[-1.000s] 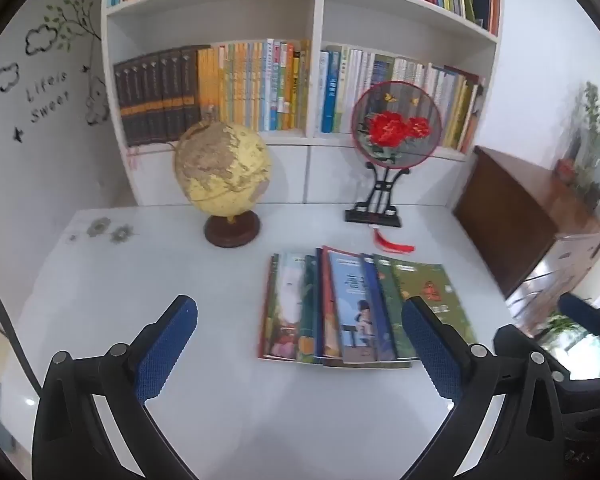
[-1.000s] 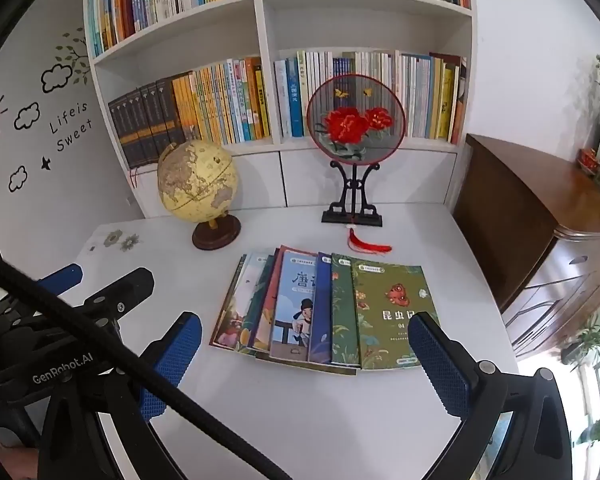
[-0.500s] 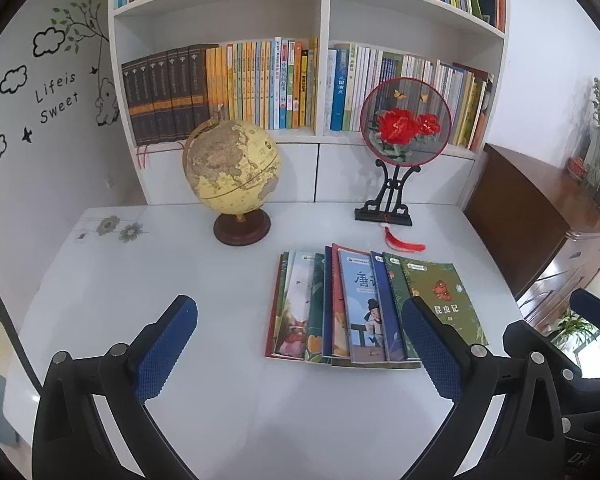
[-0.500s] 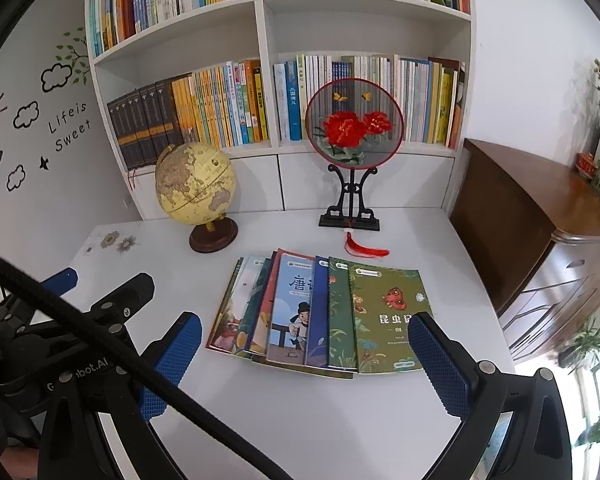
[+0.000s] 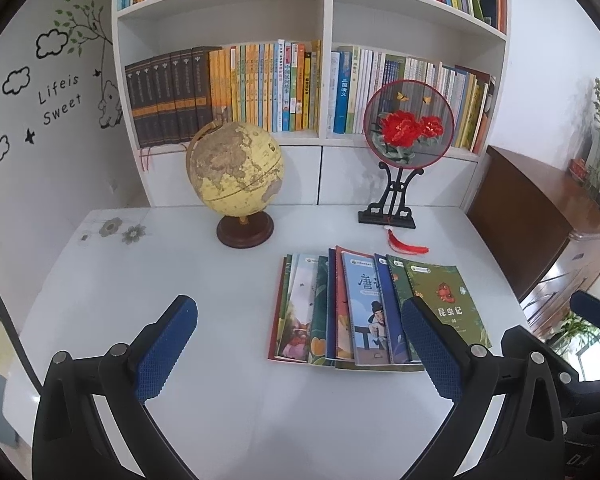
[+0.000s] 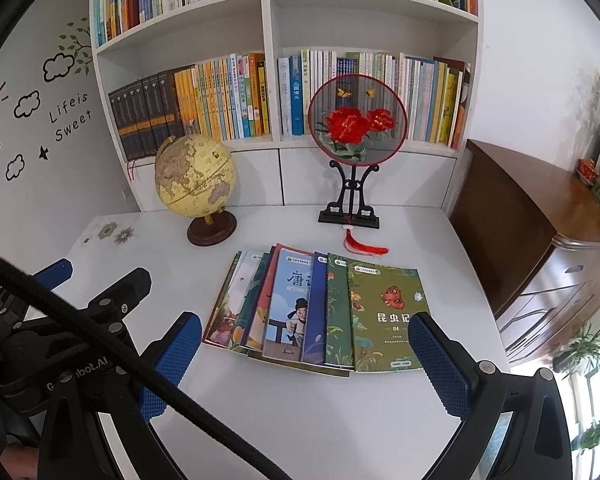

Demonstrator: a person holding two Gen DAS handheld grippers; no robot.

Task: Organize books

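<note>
The left gripper [image 5: 298,346] hung over the table [image 5: 228,412] with its blue pads [image 5: 168,350] spread wide and nothing between them. The books [image 5: 364,312], a fanned overlapping row lying flat, sat ahead of it and off toward its right finger, whose tip overlapped the green book [image 5: 446,300] at the row's right end. The right gripper [image 6: 306,364] was likewise wide open and empty. From its view the books [image 6: 320,312] lay just beyond the fingertips, roughly centred in the gap, with the green book [image 6: 384,312] nearest the right finger. Past the books stood a globe [image 6: 196,178] toward the left finger and a fan [image 6: 356,120] on a stand farther back.
</note>
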